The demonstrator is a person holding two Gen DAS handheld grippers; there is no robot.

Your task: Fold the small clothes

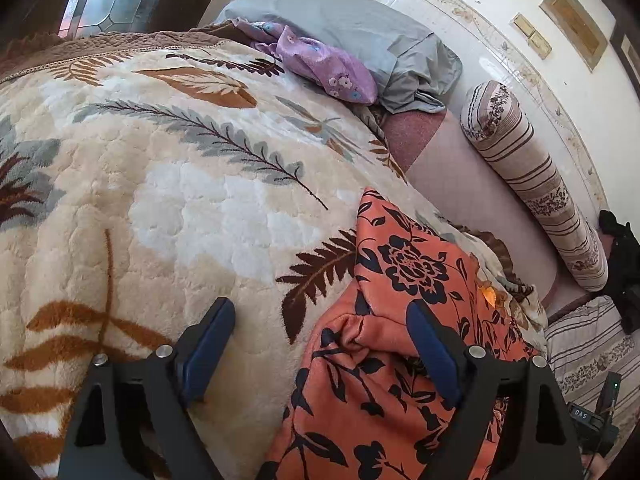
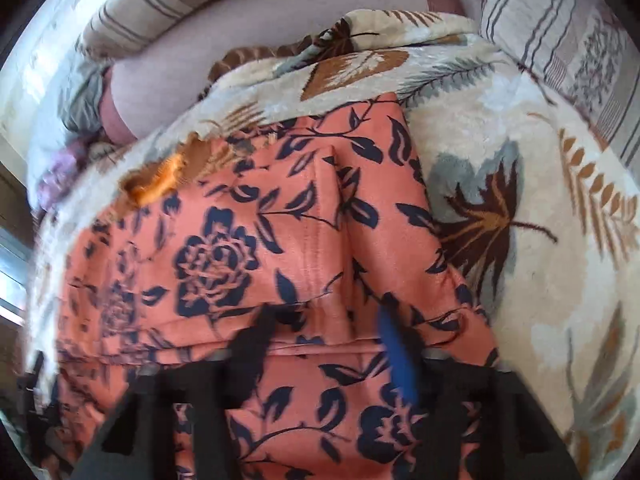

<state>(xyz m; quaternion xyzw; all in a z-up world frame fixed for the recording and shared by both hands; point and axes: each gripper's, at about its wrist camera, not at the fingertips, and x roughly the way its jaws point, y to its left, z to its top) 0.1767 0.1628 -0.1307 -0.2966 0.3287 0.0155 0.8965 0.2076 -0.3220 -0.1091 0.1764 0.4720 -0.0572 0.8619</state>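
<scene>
Left claw (image 1: 320,316) spread wide over orange floral garment (image 1: 400,320), nothing gripped; right claw (image 2: 324,328) wide too, blurred, above same cloth. Garment lies on cream leaf-print blanket (image 1: 180,200). Beyond: striped bolster (image 1: 532,184), grey pillow (image 1: 340,20), tiled wall (image 1: 500,12).

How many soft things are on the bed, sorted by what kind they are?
Clothes: 2 (orange flowered garment, purple flowered garment)
Blankets: 1 (leaf blanket)
Pillows and bolsters: 3 (grey pillow, striped bolster, striped pillow)
Total: 6
</scene>
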